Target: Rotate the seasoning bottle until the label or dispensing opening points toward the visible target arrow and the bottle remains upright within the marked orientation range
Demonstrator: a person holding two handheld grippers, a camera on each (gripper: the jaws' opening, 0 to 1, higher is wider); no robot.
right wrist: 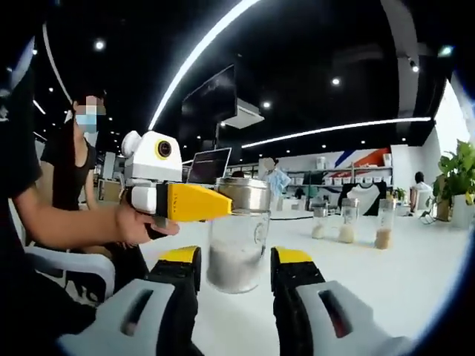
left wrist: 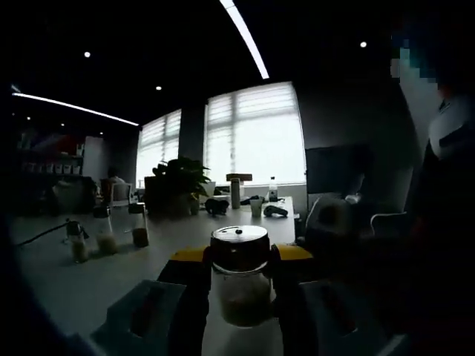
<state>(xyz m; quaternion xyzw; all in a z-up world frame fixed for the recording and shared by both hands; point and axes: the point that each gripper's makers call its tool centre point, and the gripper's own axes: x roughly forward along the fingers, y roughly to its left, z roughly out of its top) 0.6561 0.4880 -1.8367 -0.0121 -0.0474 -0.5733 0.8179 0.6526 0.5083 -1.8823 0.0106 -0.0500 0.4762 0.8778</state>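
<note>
Office windows glow behind a long white table (left wrist: 89,285) where I work two handheld grippers on a seasoning bottle (left wrist: 240,276). My left gripper (left wrist: 239,261) has its yellow-tipped jaws closed against the glass just under the steel lid, and the bottle stands upright between them. My right gripper (right wrist: 234,261) faces the same bottle from the other side, jaws spread and flanking its base without touching. Three more jars (right wrist: 347,220) stand in a row farther down the table, near a potted plant (left wrist: 178,182).

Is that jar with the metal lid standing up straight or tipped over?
Upright: the jar stands on the table, lid on top, powder level at its bottom.
</note>
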